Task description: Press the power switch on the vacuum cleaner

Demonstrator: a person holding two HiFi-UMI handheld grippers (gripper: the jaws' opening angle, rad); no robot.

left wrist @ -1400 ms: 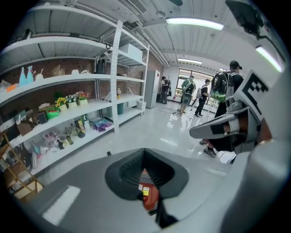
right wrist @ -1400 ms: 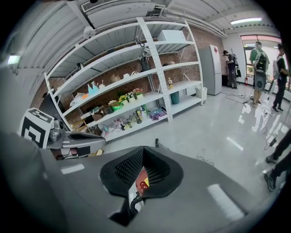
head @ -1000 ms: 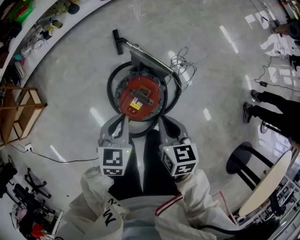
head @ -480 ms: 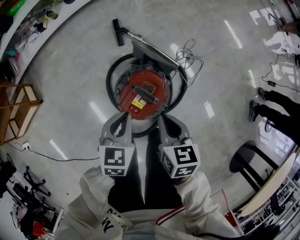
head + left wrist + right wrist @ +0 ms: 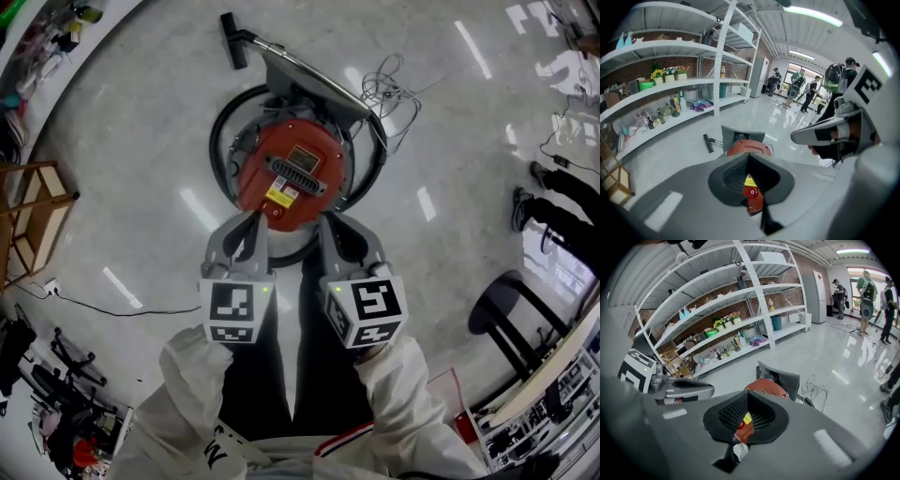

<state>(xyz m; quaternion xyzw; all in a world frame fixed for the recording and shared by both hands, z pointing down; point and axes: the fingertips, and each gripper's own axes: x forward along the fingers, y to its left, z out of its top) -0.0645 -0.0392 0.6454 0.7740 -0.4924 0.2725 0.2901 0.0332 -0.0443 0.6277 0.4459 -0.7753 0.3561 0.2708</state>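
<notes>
Left gripper and right gripper, jaws pressed together and empty, point side by side at the red vacuum cleaner on the floor.

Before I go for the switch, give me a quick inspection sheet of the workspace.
Surface: polished grey floor, glare streaks, no spills seen.
Job's things: red vacuum cleaner on the floor, black hose looped around it, floor nozzle behind it; round red button on its near side, probably the switch.
Clutter: wooden rack at left, stool at right.
Grippers: left gripper and right gripper side by side at the vacuum's near edge, jaws together, nothing held.
Cables: white cord tangled beside the vacuum; black cable at left.
Surroundings: stocked shelving; people near the doorway.
</notes>
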